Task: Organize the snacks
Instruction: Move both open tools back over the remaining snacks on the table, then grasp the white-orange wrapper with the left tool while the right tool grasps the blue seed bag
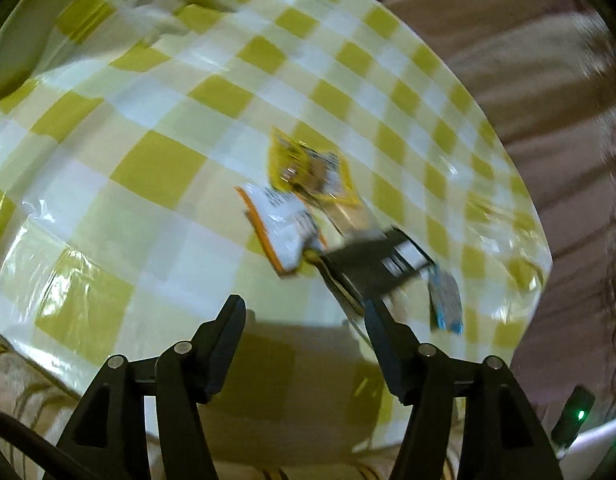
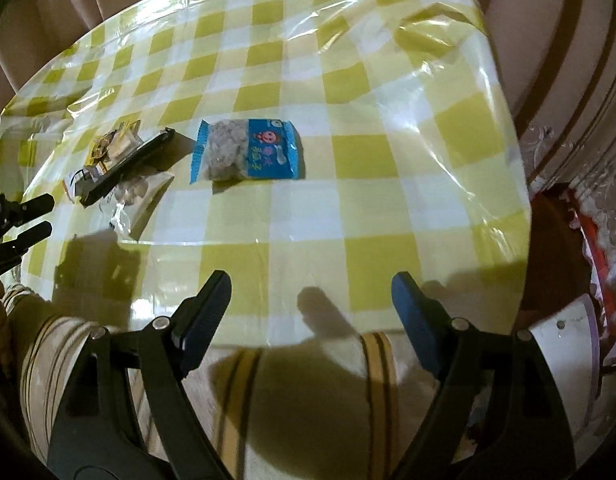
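- Table [image 2: 348, 80]: round, covered with a glossy yellow-and-white check cloth [image 1: 156, 168] under clear plastic. Glare streaks show on the far right side in the right wrist view.
- Curtain [image 1: 508, 60]: beige folds behind the table's far edge.
- Striped fabric [image 2: 300, 380]: tan with dark stripes, below the table's near edge, partly in shadow.
- Right gripper [image 2: 311, 300]: over the near edge of the table, jaws spread wide, nothing between them. Its shadow falls on the cloth and the striped fabric.
- Left gripper [image 1: 306, 316]: low over the cloth near the snack group, jaws apart at a moderate gap, nothing held. The left wrist view is motion-blurred. In the right wrist view its fingers [image 2: 36, 220] enter at the left edge, just beside the snack group.
- Blue packet [image 2: 246, 150]: lies flat on the cloth, clear window showing pale pieces, set apart to the right of the other snacks. In the left wrist view it is the blue-edged pack [image 1: 446, 300] at the right of the group.
- Black tray [image 1: 372, 268]: dark, narrow, lying across the other packets; in the right wrist view it runs diagonally [image 2: 128, 166].
- White packet [image 1: 280, 224]: orange-edged, beside the tray, touching the yellow packet.
- Yellow packet [image 1: 312, 172]: just beyond the white packet, print too blurred to read.
- Green light [image 1: 581, 414]: a small lit dot on a dark device at the lower right of the left wrist view.
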`<state>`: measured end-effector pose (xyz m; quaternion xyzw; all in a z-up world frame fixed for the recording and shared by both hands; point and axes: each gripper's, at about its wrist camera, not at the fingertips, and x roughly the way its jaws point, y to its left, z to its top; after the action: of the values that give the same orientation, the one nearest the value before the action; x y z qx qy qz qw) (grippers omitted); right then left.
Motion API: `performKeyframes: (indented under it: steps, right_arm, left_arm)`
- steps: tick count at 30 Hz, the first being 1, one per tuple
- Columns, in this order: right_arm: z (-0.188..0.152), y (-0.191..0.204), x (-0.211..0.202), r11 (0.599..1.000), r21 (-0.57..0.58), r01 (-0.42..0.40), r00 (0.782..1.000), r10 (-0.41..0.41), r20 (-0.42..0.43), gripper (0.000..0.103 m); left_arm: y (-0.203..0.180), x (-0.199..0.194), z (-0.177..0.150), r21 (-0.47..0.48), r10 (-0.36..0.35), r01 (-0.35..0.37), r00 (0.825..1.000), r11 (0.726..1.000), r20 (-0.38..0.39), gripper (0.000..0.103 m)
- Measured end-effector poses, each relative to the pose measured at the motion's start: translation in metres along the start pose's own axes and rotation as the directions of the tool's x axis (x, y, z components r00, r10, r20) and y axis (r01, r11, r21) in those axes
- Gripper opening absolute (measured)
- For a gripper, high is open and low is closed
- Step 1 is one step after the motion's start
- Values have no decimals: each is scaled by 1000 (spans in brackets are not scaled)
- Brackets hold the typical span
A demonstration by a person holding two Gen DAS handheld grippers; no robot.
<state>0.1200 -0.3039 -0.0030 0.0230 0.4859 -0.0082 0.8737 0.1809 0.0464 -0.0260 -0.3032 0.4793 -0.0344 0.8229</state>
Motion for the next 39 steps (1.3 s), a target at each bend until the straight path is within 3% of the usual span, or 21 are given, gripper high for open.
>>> performKeyframes:
  steps: [4,12,21,25,28,36,39]
  right_arm:
    - [14,11,12,1000,-12,-4,1000,4,0,84]
    - [40,29,35,999,-21,-25,1000,25,2,85]
    - [76,49,60,999,16,-47,998,46,32,91]
    - [86,56,77,999,8,-46,999,46,2,93]
    - [92,58,94,999,6,-39,998,39,-40,93]
    - [101,55,120,999,32,-25,996,28,-83,103]
    - [103,61,123,1000,2,9,997,-9,-75,99]
  left_arm:
    - [9,11,15,-47,19,-19,1000,999,2,63]
    - [10,36,36,-37,77,-77,997,996,9,63]
    - [-2,49,45,29,89,-90,996,996,24,63]
    - [-7,53,46,62,95,-97,995,993,30,62]
    - [-8,56,47,75,96,-97,995,992,24,48]
    - [-12,59,45,103,62,-63,998,993,9,36]
    - [-12,58,43,103,53,-53,999,993,10,35]
